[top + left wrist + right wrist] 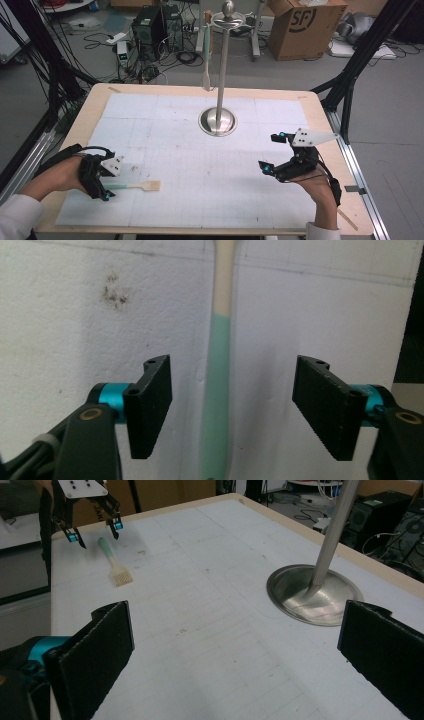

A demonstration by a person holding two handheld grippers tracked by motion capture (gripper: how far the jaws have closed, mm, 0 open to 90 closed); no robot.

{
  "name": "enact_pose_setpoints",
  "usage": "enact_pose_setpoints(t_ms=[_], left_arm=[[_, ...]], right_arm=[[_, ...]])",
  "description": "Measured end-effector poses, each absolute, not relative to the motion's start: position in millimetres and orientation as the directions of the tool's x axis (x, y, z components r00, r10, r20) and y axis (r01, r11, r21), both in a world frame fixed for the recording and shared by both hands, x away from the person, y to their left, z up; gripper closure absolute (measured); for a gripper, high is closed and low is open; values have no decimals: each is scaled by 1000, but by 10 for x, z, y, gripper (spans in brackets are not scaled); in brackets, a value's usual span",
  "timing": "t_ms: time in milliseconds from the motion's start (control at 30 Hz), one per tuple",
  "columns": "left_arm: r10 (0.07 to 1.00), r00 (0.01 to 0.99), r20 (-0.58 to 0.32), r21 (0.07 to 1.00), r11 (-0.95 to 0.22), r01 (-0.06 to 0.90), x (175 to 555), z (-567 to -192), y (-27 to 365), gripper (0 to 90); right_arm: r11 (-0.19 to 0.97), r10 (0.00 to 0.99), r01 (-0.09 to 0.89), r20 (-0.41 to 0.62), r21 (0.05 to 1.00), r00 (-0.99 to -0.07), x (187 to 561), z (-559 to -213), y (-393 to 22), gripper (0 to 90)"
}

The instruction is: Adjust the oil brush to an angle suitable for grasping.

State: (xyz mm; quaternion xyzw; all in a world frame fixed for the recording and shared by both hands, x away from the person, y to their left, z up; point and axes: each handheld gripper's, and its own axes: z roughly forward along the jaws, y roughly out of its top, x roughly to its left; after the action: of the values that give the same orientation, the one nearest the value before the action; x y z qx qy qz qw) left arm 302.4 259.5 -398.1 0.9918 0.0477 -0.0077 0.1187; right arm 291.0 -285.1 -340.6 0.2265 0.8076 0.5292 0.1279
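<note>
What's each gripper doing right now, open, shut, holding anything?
Left gripper: open, jaws either side of the spatula handle, not gripping.
Right gripper: open, holding nothing.

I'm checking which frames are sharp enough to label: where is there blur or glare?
Left gripper view: the spatula's mint handle is soft and out of focus up close between the left gripper's jaws, while the mat stain stays clearer. Right gripper view: its own near jaws blur, and the steel stand base shows bright glare. High view: evenly lit, soft throughout, faint sheen on the base.
</note>
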Motion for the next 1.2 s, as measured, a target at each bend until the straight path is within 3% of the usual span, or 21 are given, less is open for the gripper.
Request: enact_pose_setpoints(t_ms=[467,667,800,1200], left_arm=[[107,991,-81,163,-979,119,3092,-4094,2568,604],[115,991,-64,136,-983,123,3095,-4123,2557,665],[130,990,-48,138,-981,135,3095,-4131,2553,760],[103,995,-2,132,-986,102,3036,-4121,2540,789]], right_arm=[[333,499,233,39,914,-865,2918,-3421,-2848,4],[328,498,238,46,914,-866,2920,-3429,-2853,4],[329,501,237,44,914,-864,2928,-3433,-2857,4],[318,498,230,44,920,-866,2911,-3418,-2861,4]])
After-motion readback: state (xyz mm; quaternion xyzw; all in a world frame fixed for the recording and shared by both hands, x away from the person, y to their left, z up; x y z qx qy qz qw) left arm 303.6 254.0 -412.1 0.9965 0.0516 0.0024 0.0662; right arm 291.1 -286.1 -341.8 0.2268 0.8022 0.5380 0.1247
